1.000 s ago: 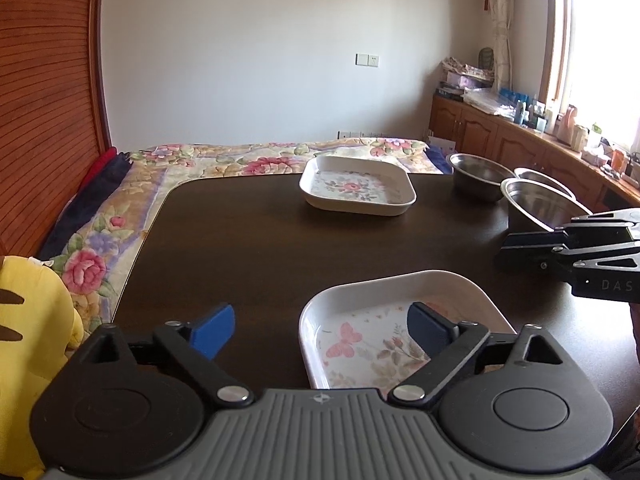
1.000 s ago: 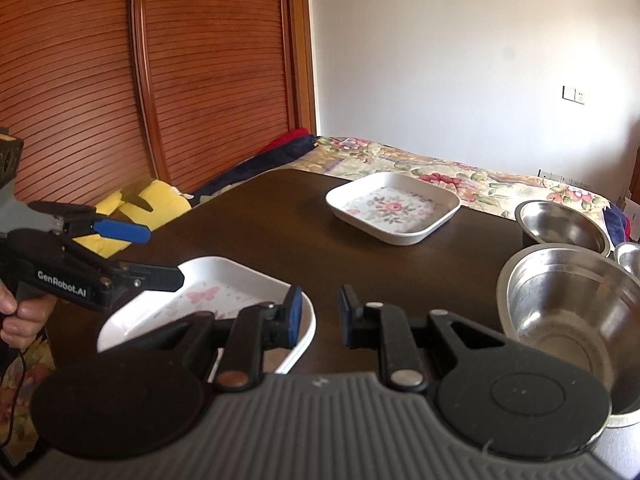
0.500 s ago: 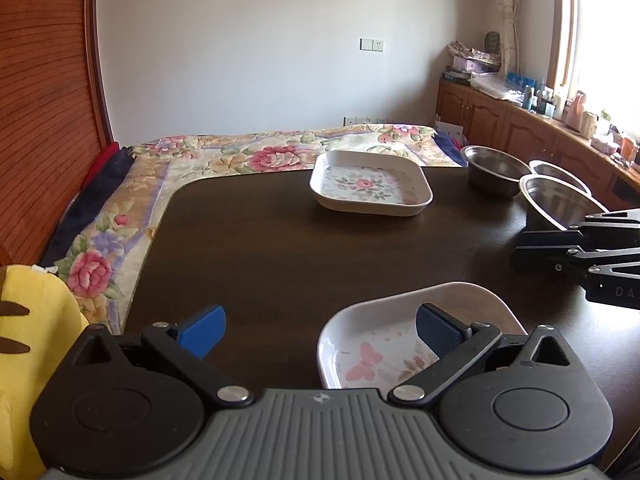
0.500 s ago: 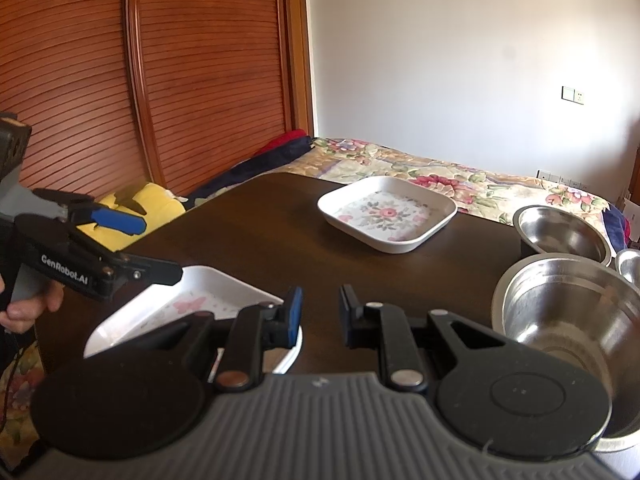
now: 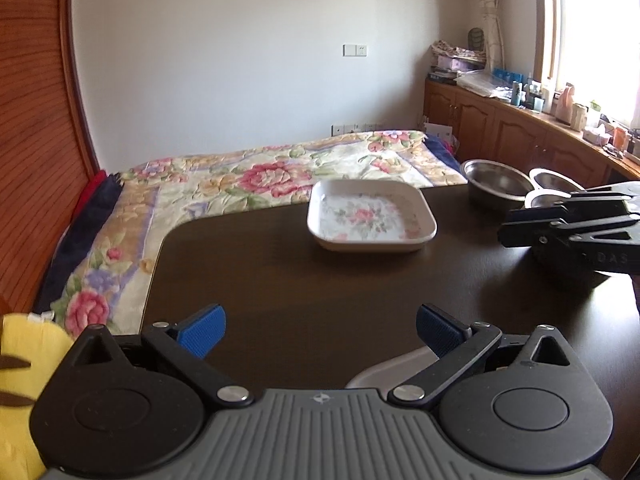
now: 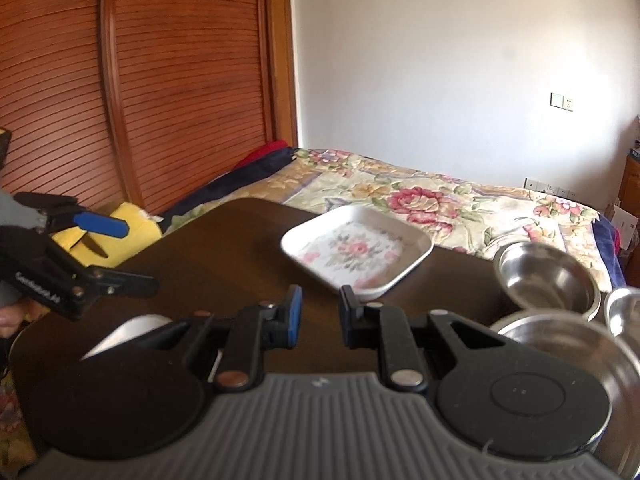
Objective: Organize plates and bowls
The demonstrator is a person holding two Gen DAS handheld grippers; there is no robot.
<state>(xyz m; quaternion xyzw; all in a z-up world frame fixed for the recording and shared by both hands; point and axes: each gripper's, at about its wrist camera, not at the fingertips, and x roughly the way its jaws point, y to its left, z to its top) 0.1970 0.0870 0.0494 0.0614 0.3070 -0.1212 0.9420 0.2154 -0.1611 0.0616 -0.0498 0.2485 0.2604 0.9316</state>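
Since both cams have tilted up, near plate (image 5: 394, 366) now barely shows at 5 o'clock under the wide-open left hand-held gripper (image 5: 320, 330), far plate (image 5: 371, 216) at 12 on the table (image 5: 280, 280), right hand-held gripper (image 6: 319, 312) part-open, empty; prob. next: far plate.

Partly hidden dishes on a dark wooden table (image 5: 304, 280)

Near white square plate (image 5: 394, 366) mostly hidden behind gripper body; large steel bowl (image 6: 592, 344) cut off at right edge; far floral plate (image 6: 356, 252) blurred.
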